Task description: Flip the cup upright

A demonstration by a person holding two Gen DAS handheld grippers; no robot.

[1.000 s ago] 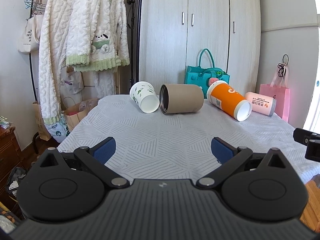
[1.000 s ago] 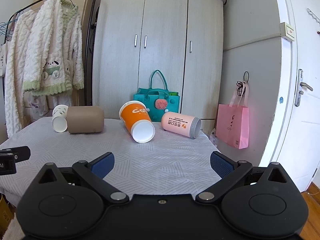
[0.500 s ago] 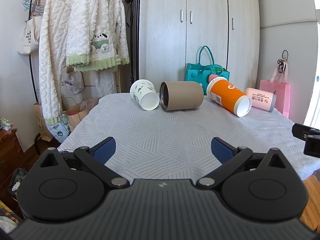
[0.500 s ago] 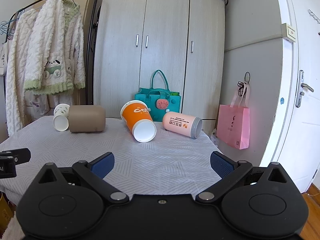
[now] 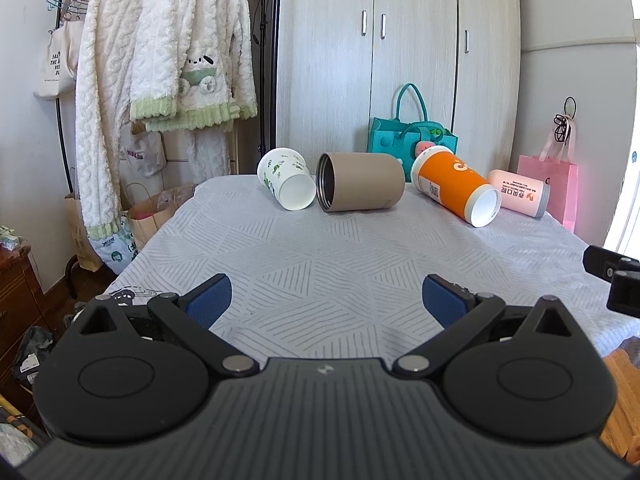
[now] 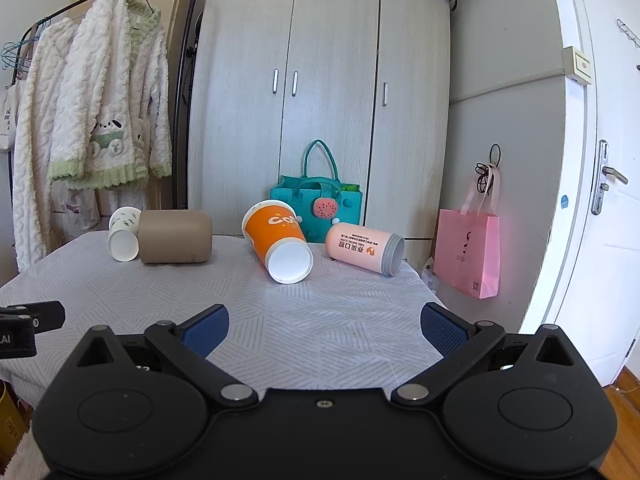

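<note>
Several cups lie on their sides at the far end of the cloth-covered table [image 5: 320,264]: a white cup with green print [image 5: 286,184] [image 6: 123,234], a tan tumbler [image 5: 360,187] [image 6: 175,237], an orange paper cup [image 5: 456,190] [image 6: 278,246] and a pink tumbler [image 5: 520,193] [image 6: 364,248]. My left gripper [image 5: 326,300] is open and empty over the near table edge. My right gripper [image 6: 324,326] is open and empty, also at the near edge, well short of the cups.
A teal felt bag [image 6: 316,204] stands behind the cups against the wardrobe [image 6: 320,100]. A pink paper bag [image 6: 468,252] hangs right of the table. Robes on a rack [image 5: 168,64] hang at the left. The door [image 6: 600,200] is at the right.
Both grippers have shifted slightly toward the table; the cups look a little nearer and lower in view. The jaws stay open and the cups have not moved.
</note>
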